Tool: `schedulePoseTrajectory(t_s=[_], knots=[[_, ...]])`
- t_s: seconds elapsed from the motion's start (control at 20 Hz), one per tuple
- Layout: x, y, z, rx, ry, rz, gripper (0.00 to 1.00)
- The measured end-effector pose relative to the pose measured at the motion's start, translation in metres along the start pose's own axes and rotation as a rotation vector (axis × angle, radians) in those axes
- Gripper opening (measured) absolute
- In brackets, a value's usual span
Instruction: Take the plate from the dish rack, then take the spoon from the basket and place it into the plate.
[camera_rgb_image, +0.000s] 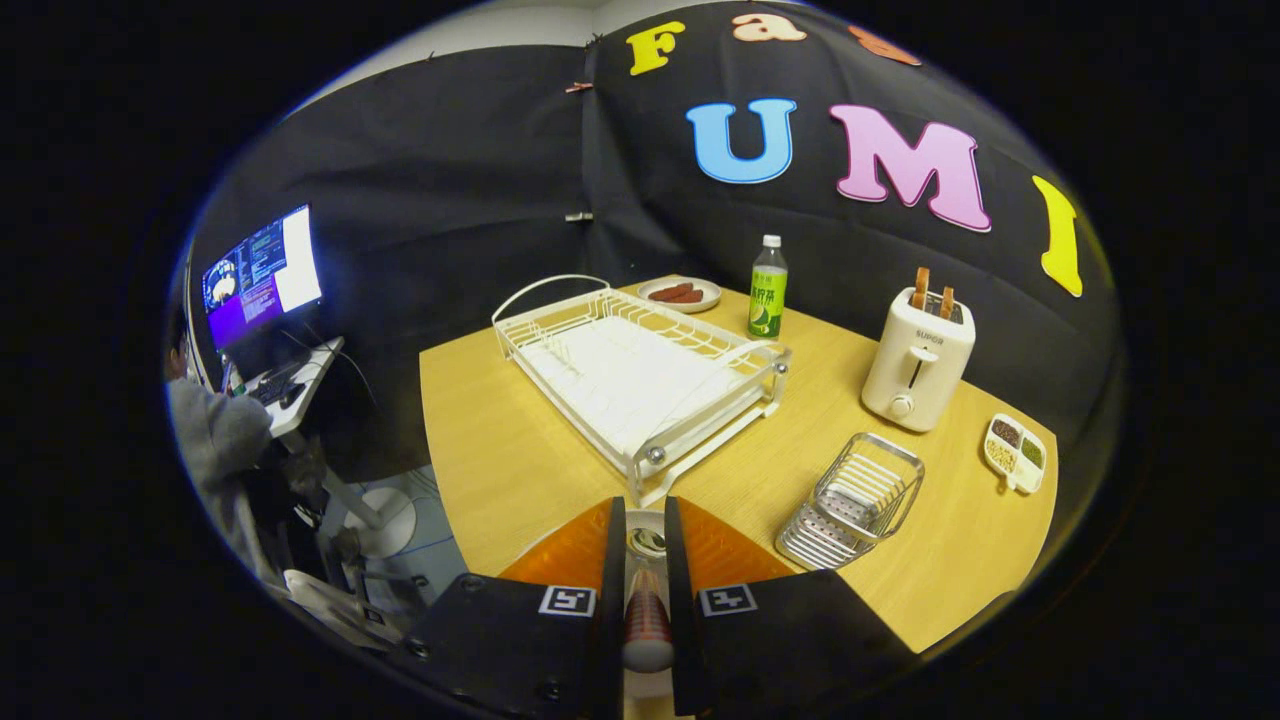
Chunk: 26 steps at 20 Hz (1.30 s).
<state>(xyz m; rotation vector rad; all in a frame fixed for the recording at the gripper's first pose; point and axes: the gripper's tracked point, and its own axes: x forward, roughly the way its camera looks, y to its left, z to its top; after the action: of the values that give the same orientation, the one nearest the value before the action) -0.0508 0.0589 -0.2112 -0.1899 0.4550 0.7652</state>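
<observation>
A: Starting at the far left, a person (215, 435) sits at a monitor (262, 275), well away from the work. What about the dish rack (640, 375)?

B: It stands empty on the table (500, 430), far of the fingers. A sliver of white between the fingertips looks like the plate (650, 520), lying just under them, though most of it is hidden.

A: And the gripper (646, 540)?

B: Its tongs are drawn narrow, both pressing on the spoon (647, 610) between them. The spoon's long axis runs along the fingers, with the bowl pointing far towards the rack and the handle back towards the camera.

A: Then the basket (855, 500), near right of the fingers, is empty?

B: Yes, nothing is seen in it. The step in hand looks like the last one: setting the spoon into the plate. The next move calls for lowering until the bowl rests on the plate, then parting the fingers gently so that it does not roll off.
</observation>
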Motion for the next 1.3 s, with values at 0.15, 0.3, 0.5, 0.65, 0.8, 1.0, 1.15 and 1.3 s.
schedulePoseTrajectory(t_s=[0.15,0.3,0.5,0.65,0.8,1.0,1.15,1.3], knots=[[0.007,0.006,-0.016,-0.020,0.032,0.005,0.23],[0.008,0.004,-0.028,-0.024,0.053,0.004,0.24],[0.010,-0.001,-0.039,-0.006,0.086,0.001,0.24],[0.011,-0.004,-0.038,0.032,0.093,-0.004,0.24],[0.010,-0.015,-0.036,0.046,0.099,-0.057,0.27],[-0.002,-0.020,-0.017,0.115,0.087,-0.085,0.96],[-0.019,-0.037,0.012,0.169,0.044,-0.156,1.00],[-0.043,-0.056,0.042,0.225,-0.025,-0.265,1.00]])
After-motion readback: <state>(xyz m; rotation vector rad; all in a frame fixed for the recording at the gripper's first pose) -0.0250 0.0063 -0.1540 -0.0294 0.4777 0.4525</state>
